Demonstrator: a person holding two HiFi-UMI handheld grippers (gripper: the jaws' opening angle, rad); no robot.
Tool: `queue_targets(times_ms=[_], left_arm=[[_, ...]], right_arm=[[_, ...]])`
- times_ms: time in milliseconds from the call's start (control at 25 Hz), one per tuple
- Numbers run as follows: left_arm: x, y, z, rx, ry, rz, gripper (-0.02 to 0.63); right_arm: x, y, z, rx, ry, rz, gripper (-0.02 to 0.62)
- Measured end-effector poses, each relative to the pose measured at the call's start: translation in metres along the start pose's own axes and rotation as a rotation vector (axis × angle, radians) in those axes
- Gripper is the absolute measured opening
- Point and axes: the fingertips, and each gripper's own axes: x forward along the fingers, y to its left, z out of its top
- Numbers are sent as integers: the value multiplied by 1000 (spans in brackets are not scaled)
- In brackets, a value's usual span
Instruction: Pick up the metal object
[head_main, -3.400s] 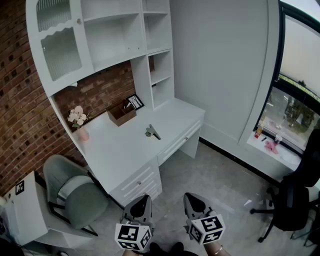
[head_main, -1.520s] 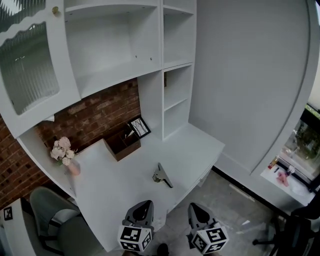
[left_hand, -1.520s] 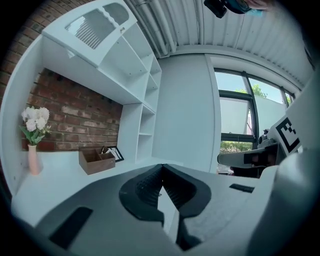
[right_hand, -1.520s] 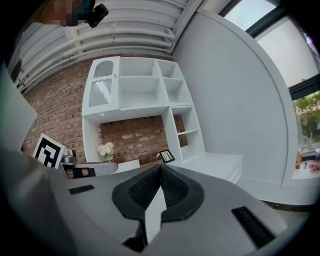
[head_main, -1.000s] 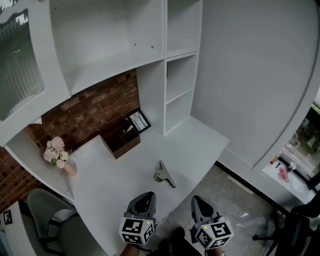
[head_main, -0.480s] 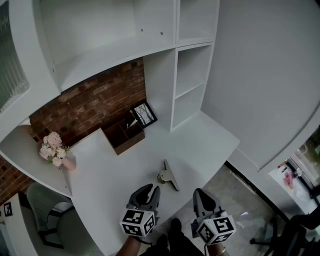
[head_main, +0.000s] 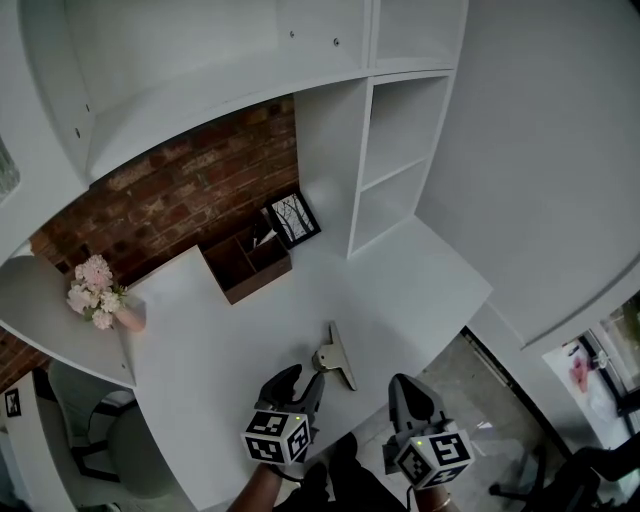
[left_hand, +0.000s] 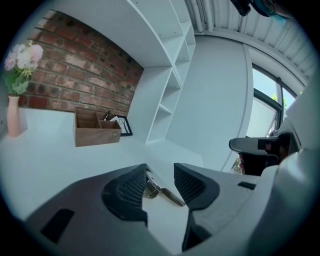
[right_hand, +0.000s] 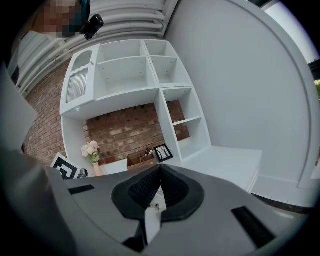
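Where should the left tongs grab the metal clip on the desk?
Likely the clip by its raised looped end, from the near desk edge; its long bar lies flat. The left tongs, jaws just opened, face it, nothing between them yet.

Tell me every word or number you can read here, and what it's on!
No readable words or numbers anywhere.
On the left gripper, whose jaws have just been opening with the metal clip ahead of them, not gripped: a black-and-white square pattern, not letters.
On the right gripper: the same sort of pattern.
On the picture frame: a tree-like drawing, no words visible.
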Motion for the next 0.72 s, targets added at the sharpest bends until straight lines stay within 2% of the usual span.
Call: queue_targets(times_ms=[360,720], left_arm=[[31,13,-26,-94,87,38,156],[61,19,-42,-184,154,52,156]], right_arm=[[23,-16,-6,50,27,34,5],[36,-41,-12,74,61,21,5]])
